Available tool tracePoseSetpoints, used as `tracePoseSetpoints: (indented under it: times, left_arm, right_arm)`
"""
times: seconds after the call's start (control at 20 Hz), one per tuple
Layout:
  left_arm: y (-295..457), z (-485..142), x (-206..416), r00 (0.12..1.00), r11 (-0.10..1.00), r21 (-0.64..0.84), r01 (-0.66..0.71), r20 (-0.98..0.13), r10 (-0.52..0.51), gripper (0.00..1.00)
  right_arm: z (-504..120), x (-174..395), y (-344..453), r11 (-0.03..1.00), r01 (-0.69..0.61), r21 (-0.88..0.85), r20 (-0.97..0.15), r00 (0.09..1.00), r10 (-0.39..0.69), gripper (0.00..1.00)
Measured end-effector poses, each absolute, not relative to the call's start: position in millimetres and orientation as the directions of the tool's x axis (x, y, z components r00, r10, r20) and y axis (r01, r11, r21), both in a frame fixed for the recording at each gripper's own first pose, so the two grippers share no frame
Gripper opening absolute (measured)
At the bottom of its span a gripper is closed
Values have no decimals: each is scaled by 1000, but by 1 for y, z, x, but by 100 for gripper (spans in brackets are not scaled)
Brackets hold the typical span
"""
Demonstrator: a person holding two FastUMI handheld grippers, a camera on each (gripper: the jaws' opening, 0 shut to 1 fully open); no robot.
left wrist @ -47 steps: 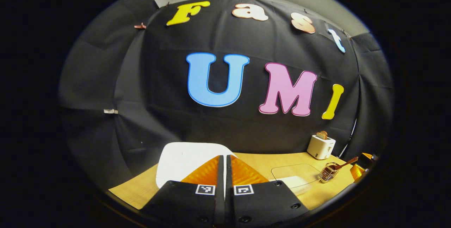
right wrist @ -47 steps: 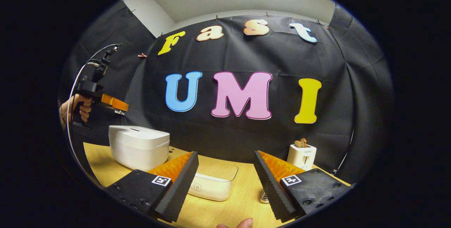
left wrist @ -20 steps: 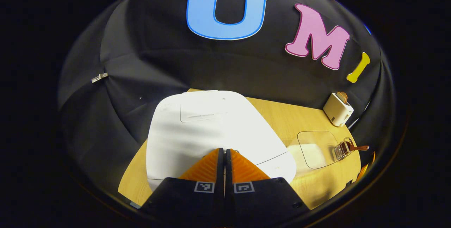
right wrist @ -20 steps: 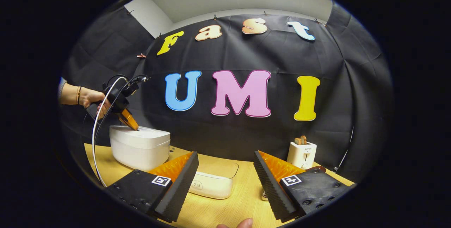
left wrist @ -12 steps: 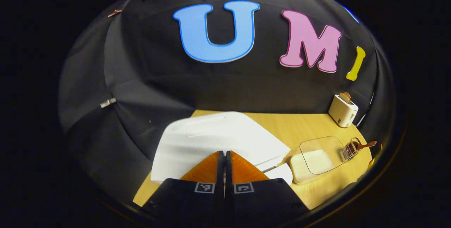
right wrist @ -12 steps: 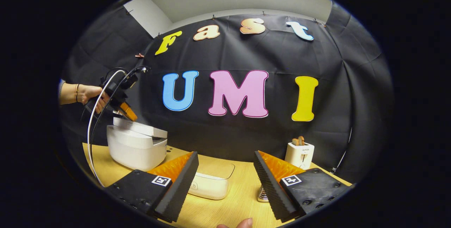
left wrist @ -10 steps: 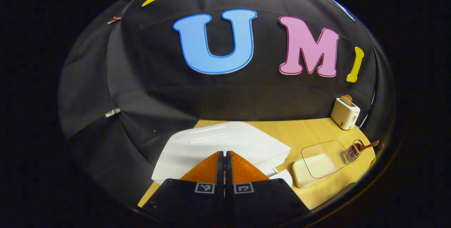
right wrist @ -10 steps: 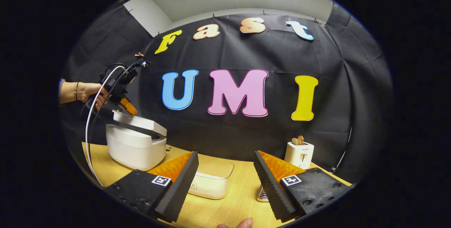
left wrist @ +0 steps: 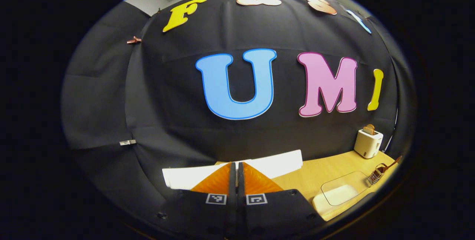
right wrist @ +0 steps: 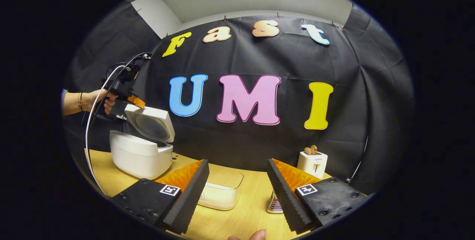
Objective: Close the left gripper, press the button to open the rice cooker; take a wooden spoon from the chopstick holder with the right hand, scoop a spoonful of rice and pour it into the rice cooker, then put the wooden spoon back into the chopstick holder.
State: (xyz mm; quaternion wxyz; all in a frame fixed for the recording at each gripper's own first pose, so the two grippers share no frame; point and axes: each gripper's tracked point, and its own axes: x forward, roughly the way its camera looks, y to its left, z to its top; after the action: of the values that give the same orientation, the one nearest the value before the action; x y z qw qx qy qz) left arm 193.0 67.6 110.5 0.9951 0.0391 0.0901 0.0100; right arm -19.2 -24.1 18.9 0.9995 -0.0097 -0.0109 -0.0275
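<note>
The white rice cooker stands at the left of the wooden table with its lid tilted up, half raised. My left gripper is shut, held by a hand just above the lid's top edge. In the left gripper view my left gripper has its orange fingers together, with the lid's white edge right behind them. My right gripper is open and holds nothing, low over the table. The wire chopstick holder with the wooden spoon stands at the right. A clear box of rice sits between my right fingers.
A white toaster with bread stands at the back right by the black cloth. The chopstick holder's base sits just behind my right finger. A white cable hangs from the left gripper. A fingertip pokes in at the bottom edge.
The left gripper pressed down on the cooker's top, then rose and tilted back as the lid sprang from closed to half raised. The right gripper stayed nearly still, open.
</note>
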Motion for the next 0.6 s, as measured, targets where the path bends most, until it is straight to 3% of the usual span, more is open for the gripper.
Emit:
tracePoseSetpoints:
  times: [0.5, 0.55, 0.6]
  left_arm:
    - [63, 140, 123, 1000, 994, -113, 1, 16, 1, 5]
    - [62, 138, 114, 1000, 992, -124, 1, 15, 1, 0]
    - [59, 134, 107, 1000, 991, -134, 8, 15, -6, 5]
  right_arm:
    - [41, -20, -54, 997, 82, 5, -1, 997, -82, 98]
    - [46, -21, -61, 995, 96, 0, 4, 995, -96, 97]
    - [50, -23, -68, 994, 111, -2, 8, 994, -111, 98]
